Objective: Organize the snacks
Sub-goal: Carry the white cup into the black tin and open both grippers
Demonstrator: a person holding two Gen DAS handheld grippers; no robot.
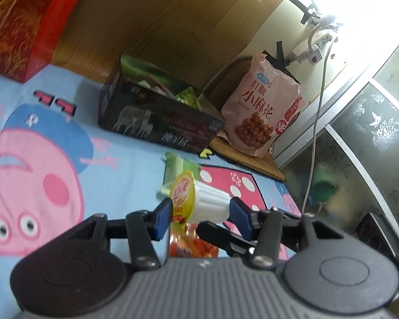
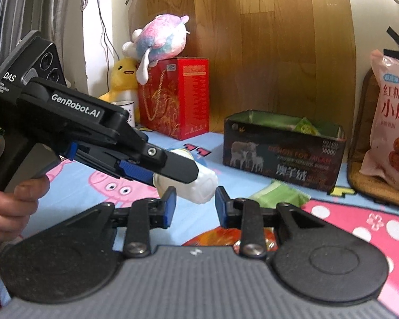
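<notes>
Blue cartoon-pig bedsheet (image 1: pixel 130 156) is the work surface, wood-panel wall behind it.

Left wrist view: left gripper (image 1: pixel 200 212) is clamped on a white jelly cup (image 1: pixel 199 202), blue pads pressing the yellow foil lid on one side and the cup base on the other, cup lying sideways and lifted off the sheet. Just past it lies a green snack packet (image 1: pixel 177 170) on the sheet. An orange-red wrapper (image 1: pixel 191 247) shows below the cup, close to the gripper body. Farther back sits the open dark box (image 1: pixel 159 122) with green packets inside; to its right a pink bag of brown-sugar twists (image 1: pixel 263 106) leans against the wall on a woven mat. Red gift box (image 1: pixel 21 24) at far left. Only this view shows the power strip and white cable at far right, and the cup's lid.

Right wrist view: right gripper (image 2: pixel 195 207) has its fingers apart, nothing between them; the cup (image 2: pixel 202 186) sits just beyond the gap, held by the left gripper (image 2: pixel 173 170) coming in from the left. Only this view shows the person's hand (image 2: pixel 10 207) on the left tool's handle, a pastel plush (image 2: pixel 162 37) on top of the red box (image 2: pixel 178 98), a yellow duck plush (image 2: pixel 123 79) and a white mug beside it. The dark box (image 2: pixel 284 151) is mid-right, green packet (image 2: pixel 279 194) near it on the sheet.
</notes>
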